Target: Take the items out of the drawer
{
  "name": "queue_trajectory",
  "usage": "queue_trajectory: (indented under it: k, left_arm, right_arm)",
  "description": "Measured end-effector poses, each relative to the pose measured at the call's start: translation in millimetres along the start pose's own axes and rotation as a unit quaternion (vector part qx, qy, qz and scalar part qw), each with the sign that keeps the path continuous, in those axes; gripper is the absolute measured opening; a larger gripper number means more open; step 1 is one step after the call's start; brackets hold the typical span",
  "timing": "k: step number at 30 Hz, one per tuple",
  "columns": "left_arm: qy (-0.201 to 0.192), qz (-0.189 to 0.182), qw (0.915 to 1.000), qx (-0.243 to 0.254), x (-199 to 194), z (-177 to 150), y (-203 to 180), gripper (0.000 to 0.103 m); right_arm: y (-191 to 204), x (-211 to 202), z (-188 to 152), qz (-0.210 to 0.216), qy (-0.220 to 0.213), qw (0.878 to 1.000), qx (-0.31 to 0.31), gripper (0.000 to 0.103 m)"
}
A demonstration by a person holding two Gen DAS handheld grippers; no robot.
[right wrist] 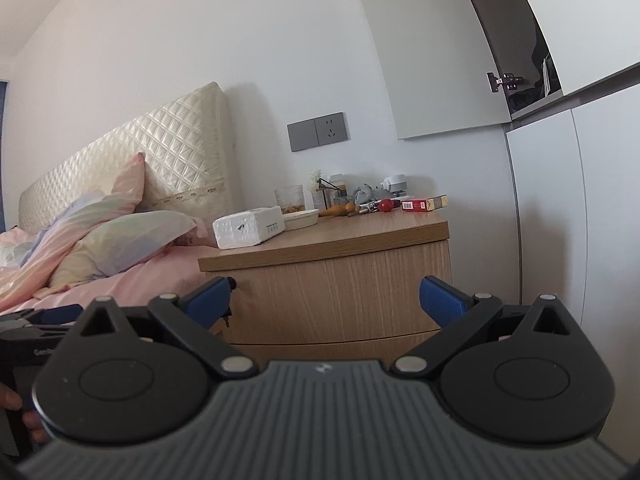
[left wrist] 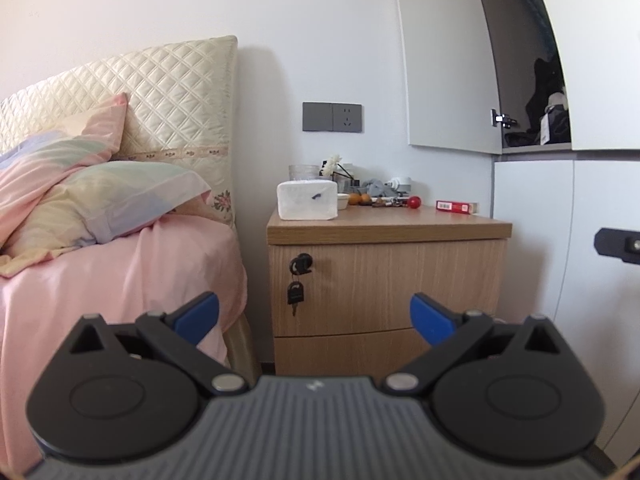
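A light wood nightstand (left wrist: 384,276) stands beside the bed, with its top drawer (left wrist: 400,284) closed and a lower drawer (left wrist: 348,350) closed under it. A black key (left wrist: 301,264) sits in the top drawer's lock, and a second key (left wrist: 295,294) hangs from it. My left gripper (left wrist: 314,314) is open, some way in front of the drawer, with nothing between its blue fingertips. My right gripper (right wrist: 326,300) is open too, facing the same top drawer (right wrist: 340,296) from the right. The drawer contents are hidden.
On the nightstand top lie a white tissue pack (left wrist: 307,200), a red box (left wrist: 457,206), a red ball (left wrist: 415,201) and small clutter. The pink bed (left wrist: 120,272) is at the left, white cabinet doors (left wrist: 560,240) at the right. A hand (right wrist: 16,404) holds the other gripper.
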State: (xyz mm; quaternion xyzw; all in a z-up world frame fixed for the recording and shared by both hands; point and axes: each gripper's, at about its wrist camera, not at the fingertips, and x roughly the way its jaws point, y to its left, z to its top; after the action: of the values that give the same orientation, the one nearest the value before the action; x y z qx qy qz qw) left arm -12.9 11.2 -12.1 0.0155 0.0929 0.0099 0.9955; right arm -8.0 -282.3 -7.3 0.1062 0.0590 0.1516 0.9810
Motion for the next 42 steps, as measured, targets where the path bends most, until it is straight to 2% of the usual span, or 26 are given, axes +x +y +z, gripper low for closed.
queue_trajectory:
  k: [5, 10, 14, 17, 21, 24, 29, 32, 35, 38, 42]
  left_arm:
    - [-0.015, -0.002, 0.9996, -0.025, 6, 0, 9, 0.103]
    - [0.005, -0.017, 0.9997, -0.017, 34, -5, 7, 0.103]
    - [0.005, -0.043, 0.9991, 0.006, 64, -8, 1, 0.103]
    - [-0.006, -0.052, 0.9985, 0.018, 92, -4, 0, 0.103]
    - [-0.018, -0.059, 0.997, 0.046, 140, 3, -2, 0.103]
    - [-0.011, -0.048, 0.9981, 0.036, 171, 8, 2, 0.103]
    - [-0.017, -0.029, 0.9991, 0.026, 199, 4, 14, 0.102]
    - [-0.02, -0.035, 0.9989, 0.023, 216, -3, 25, 0.102]
    - [-0.002, -0.021, 0.9995, 0.024, 234, -11, 35, 0.101]
    - [0.016, -0.01, 0.9996, 0.021, 248, -18, 46, 0.101]
    - [0.031, -0.011, 0.9993, 0.018, 258, -22, 57, 0.1]
  right_arm:
    - [-7, -3, 0, 0.004, -0.008, 1.0, 0.004, 0.103]
    - [-9, -2, -1, 0.007, -0.016, 1.0, -0.016, 0.103]
    - [-15, 14, -1, 0.002, -0.002, 0.999, -0.052, 0.103]
    - [-27, 37, 3, 0.003, 0.014, 0.998, -0.062, 0.103]
    - [-50, 79, 5, -0.009, 0.048, 0.998, -0.036, 0.103]
    - [-66, 109, 3, -0.002, 0.067, 0.998, -0.011, 0.103]
    - [-92, 157, -11, 0.025, 0.082, 0.996, -0.016, 0.103]
    - [-113, 180, -18, 0.039, 0.079, 0.996, -0.023, 0.103]
    - [-136, 205, -28, 0.039, 0.076, 0.995, -0.047, 0.103]
    - [-152, 227, -38, 0.038, 0.086, 0.995, -0.044, 0.103]
    - [-158, 246, -41, 0.057, 0.09, 0.993, -0.054, 0.103]
